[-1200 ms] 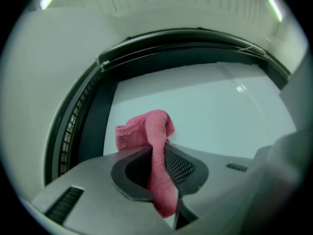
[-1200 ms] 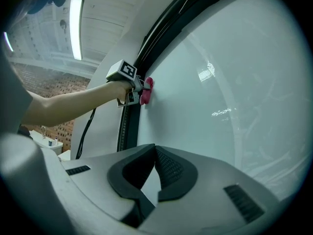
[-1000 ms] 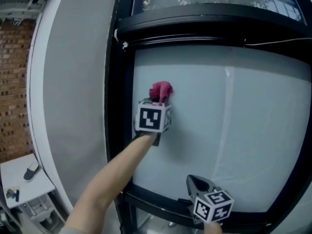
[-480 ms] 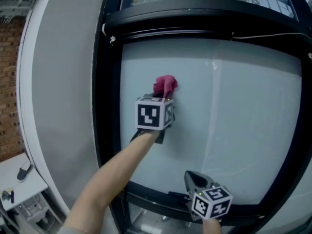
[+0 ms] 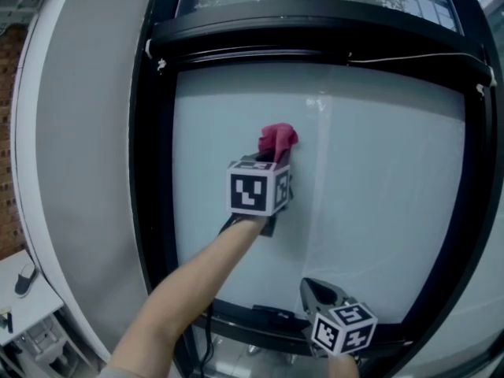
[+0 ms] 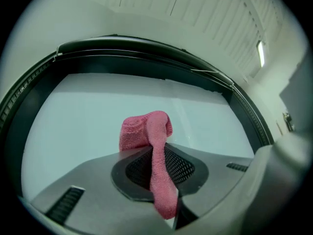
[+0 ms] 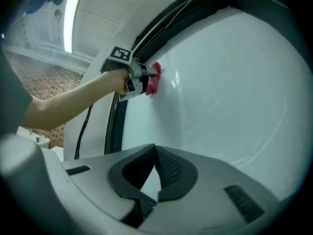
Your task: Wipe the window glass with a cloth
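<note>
The left gripper [image 6: 157, 153] pinches a rose-pink cloth [image 6: 145, 131]. Its jaws are clamped on a narrow strip of the fabric that trails back between them, while a bunched, rolled wad bulges past their tips and sits against the pale window glass [image 5: 378, 179]. The cloth's fine looped texture shows plainly in the left gripper view. In the head view it peeks out just above that gripper's marker cube [image 5: 256, 189], at the end of a bare forearm [image 5: 189, 290]. The black window frame [image 5: 153, 172] runs off to this gripper's left. The right gripper [image 7: 153, 150] hangs below and to the right of the left one, near the frame's lower rail. Its jaw tips are pressed together with nothing between them.
</note>
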Demonstrator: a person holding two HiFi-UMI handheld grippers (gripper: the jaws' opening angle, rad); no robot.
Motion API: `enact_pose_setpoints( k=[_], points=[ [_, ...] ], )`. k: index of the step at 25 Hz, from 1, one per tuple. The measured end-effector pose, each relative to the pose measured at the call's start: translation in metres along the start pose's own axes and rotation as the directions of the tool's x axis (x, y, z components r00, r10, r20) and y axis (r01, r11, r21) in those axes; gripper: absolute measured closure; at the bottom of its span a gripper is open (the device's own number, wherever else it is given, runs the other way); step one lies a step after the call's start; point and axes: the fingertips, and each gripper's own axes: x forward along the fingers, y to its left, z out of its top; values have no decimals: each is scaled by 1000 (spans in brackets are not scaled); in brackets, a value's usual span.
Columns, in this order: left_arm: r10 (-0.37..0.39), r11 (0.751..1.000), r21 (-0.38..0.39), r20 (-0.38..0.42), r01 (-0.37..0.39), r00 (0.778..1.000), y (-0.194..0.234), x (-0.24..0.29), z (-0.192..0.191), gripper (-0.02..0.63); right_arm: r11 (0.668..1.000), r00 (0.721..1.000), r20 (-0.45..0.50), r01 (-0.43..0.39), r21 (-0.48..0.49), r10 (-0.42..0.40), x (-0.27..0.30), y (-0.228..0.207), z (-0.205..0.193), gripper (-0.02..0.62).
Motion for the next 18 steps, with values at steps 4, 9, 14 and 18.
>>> enact_pose_setpoints(
  k=[4, 9, 14, 18],
  points=[
    [-41, 999, -17, 14, 41, 999, -27, 7, 2, 548, 999, 999, -2, 39, -1, -39, -17, -14, -1, 606],
    [-92, 994, -58, 31, 94, 995, -59, 16, 2, 548, 996, 996, -6, 89, -5, -89, -39, -31, -1, 606],
    [-138, 986, -87, 53, 142, 989, -93, 24, 4, 548, 989, 989, -15, 150, -3, -150, -64, -50, -4, 606],
    [-186, 975, -115, 64, 192, 980, -124, 31, 5, 549, 981, 981, -17, 194, -7, -194, -88, -67, -4, 606]
  ],
)
